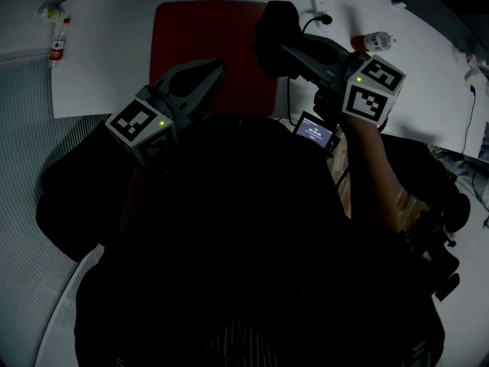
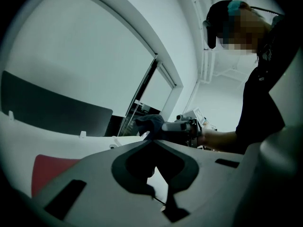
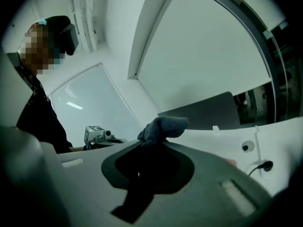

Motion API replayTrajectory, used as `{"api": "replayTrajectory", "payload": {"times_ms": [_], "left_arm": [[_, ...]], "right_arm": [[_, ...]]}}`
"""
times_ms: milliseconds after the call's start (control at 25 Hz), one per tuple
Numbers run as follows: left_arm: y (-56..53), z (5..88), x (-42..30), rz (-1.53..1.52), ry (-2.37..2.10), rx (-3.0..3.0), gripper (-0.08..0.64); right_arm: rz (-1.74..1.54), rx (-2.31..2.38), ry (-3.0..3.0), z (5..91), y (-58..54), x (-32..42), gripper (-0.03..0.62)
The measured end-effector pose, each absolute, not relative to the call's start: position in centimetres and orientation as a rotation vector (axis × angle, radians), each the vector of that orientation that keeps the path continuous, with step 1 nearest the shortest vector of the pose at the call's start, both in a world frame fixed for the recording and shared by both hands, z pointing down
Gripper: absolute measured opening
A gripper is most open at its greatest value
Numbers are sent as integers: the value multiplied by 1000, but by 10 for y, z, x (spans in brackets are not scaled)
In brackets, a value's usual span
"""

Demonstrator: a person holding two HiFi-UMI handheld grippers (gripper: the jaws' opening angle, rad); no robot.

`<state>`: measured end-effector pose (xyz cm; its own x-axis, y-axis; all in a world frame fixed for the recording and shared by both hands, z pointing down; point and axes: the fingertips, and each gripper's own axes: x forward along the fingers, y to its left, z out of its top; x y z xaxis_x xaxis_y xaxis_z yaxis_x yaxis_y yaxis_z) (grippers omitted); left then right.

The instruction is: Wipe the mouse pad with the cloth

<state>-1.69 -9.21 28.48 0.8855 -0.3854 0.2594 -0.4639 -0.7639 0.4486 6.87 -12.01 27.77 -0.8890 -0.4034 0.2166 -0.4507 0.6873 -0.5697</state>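
Presently, the right gripper [image 1: 290, 50] is clenched on the cloth [image 1: 275, 30]. The right gripper view confirms this: a dark bunch of cloth [image 3: 163, 128] stands up from the meeting tips of the right gripper [image 3: 150, 143]. The left gripper [image 1: 216, 69] is closed with nothing in it, its tips meeting over the pad's 6 o'clock edge. The mouse pad [image 1: 206, 48], red, lies on the white counter [image 1: 99, 60], and the cloth sits at its 3 o'clock edge.

Risks, as judged:
- The hold takes only part of the cloth, so drag across the pad could pull it free.
- Nothing visibly pins the pad, so a firm stroke could slide it on the counter.
- A cable [image 1: 315, 20] and a bottle [image 1: 374, 42] lie at 2 o'clock of the pad. A wide sweep that way could catch either.
- A second bottle [image 1: 57, 40] at 10 o'clock stands well apart and is a lesser concern.

Differences between views:
- The head view alone gives the layout, but not whether the cloth touches the pad.
- The left gripper view, past the left gripper [image 2: 152, 140], shows the cloth [image 2: 149, 123] seemingly raised above the counter, with a corner of the mouse pad [image 2: 52, 171] at 8 o'clock.
- The right gripper view shows no clear part of the pad.
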Motion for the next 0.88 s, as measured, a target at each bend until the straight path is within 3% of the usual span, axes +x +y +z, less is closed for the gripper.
{"api": "replayTrajectory", "payload": {"times_ms": [520, 880], "left_arm": [[-155, 313, -6, 249, -519, 2563, 6], [-162, 405, -12, 410, -581, 2387, 6]], "right_arm": [[1012, 884, -2791, 275, -153, 86, 43], [1071, 808, -2680, 331, -165, 81, 43]]}}
